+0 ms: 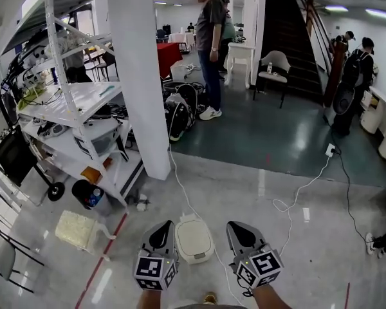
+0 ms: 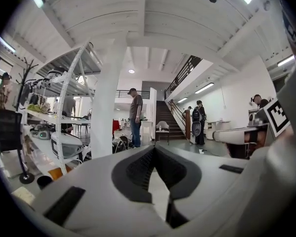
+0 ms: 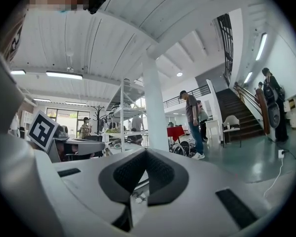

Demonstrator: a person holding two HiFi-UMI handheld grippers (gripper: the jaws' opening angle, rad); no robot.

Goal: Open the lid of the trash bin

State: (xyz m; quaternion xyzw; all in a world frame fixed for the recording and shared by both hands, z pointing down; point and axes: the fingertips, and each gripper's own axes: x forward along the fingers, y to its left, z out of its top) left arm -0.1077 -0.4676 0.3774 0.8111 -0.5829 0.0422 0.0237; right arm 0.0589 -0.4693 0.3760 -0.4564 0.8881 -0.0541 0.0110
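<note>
A white trash bin (image 1: 193, 238) with a rounded-square lid stands on the grey floor just in front of me, its lid lying flat. My left gripper (image 1: 163, 229) hovers at the bin's left side and my right gripper (image 1: 240, 229) at its right, both above floor level and apart from it. In the left gripper view the left gripper (image 2: 154, 148) has its dark pads meeting at the tip with nothing between them. The right gripper (image 3: 145, 151) looks the same in the right gripper view. Neither gripper view shows the bin clearly.
A white pillar (image 1: 141, 76) rises ahead, with a loaded white shelf rack (image 1: 77, 108) to its left. A pale yellow container (image 1: 77, 229) and a black bucket (image 1: 87, 193) sit left of the bin. A white cable (image 1: 296, 198) trails right. A person (image 1: 209, 44) stands farther back.
</note>
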